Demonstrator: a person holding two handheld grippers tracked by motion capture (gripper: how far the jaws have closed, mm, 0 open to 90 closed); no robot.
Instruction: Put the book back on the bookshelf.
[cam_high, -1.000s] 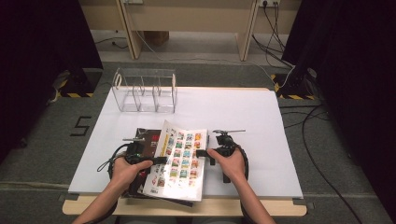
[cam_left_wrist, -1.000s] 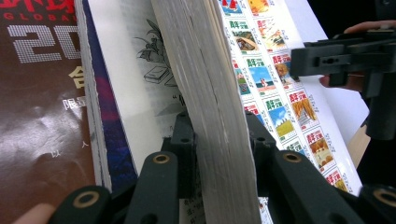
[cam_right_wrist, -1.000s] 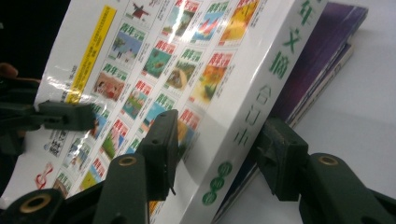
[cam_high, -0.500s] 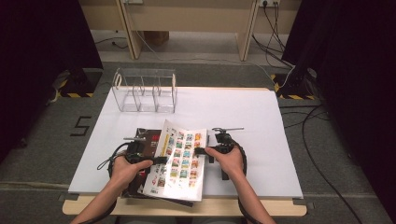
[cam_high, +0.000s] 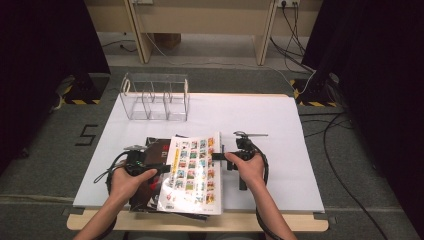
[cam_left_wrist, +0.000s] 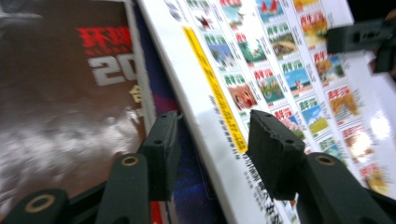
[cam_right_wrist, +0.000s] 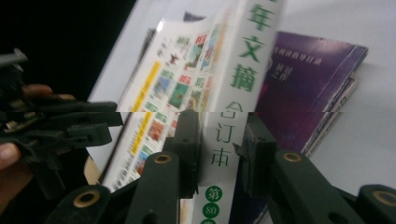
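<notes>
a: high view: the thick white book (cam_high: 192, 172) sits half-lifted on a stack of magazines (cam_high: 152, 170) near the table's (cam_high: 280, 125) front edge. lifting has started, nothing is moved off yet.

b: left gripper view?

a: left gripper (cam_left_wrist: 210, 140) has just been opening; its jaws straddle the book's edge, gaps showing, no pinch.

b: right gripper view?

a: right gripper (cam_right_wrist: 219, 140) has just been closing around the spine; one pad touches, the other looks just clear. open table lies rightward; the clear organizer (cam_high: 156, 97) stands well apart.

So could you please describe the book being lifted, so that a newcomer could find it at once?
On the white table, near the front edge, lies a small stack of books. The white book sits tilted on top, between the two grippers. Unlike the dark brown magazine and purple book beneath, its cover shows rows of small colourful pictures.
</notes>
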